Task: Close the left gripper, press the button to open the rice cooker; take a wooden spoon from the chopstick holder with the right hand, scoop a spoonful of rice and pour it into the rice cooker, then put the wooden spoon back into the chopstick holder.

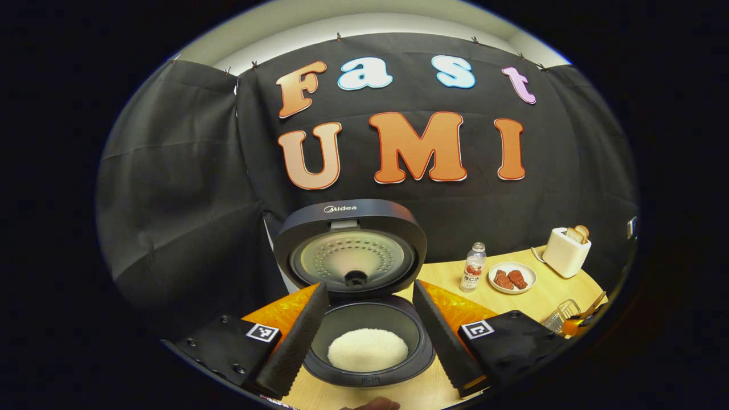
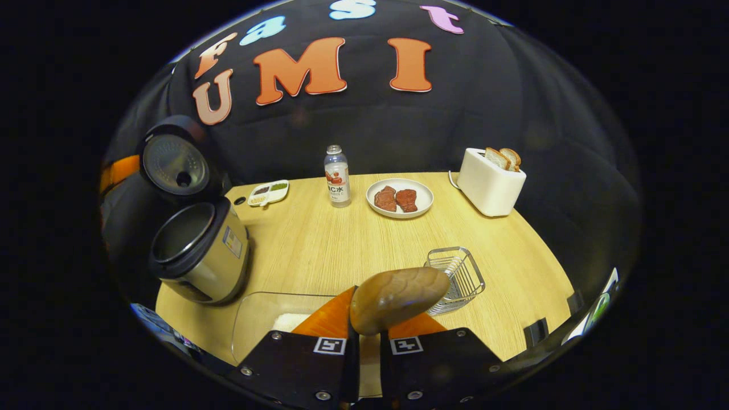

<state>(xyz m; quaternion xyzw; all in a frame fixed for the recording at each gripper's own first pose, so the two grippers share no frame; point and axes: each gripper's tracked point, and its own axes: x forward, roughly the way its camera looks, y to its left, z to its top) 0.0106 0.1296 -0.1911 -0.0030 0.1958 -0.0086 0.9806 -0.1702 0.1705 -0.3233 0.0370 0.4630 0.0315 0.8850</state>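
Note:
The rice cooker (image 1: 364, 341) stands open with its lid (image 1: 352, 250) tipped up, and white rice (image 1: 367, 348) lies in the pot. My left gripper (image 1: 370, 286) is open, with one finger on each side of the pot. My right gripper (image 2: 367, 333) is shut on the wooden spoon (image 2: 398, 297), whose rounded bowl sticks up above the fingers. Below the spoon lies a clear glass dish (image 2: 259, 316) holding rice. The wire chopstick holder (image 2: 455, 276) stands just right of the spoon. The open cooker (image 2: 199, 250) sits at the table's left edge.
On the wooden table (image 2: 319, 245) stand a bottle (image 2: 337, 175), a plate of meat (image 2: 400, 198), a white toaster with bread (image 2: 491, 181) and a small sectioned dish (image 2: 269, 192). The bottle (image 1: 474, 266), plate (image 1: 512, 277) and toaster (image 1: 566, 250) lie right of the cooker.

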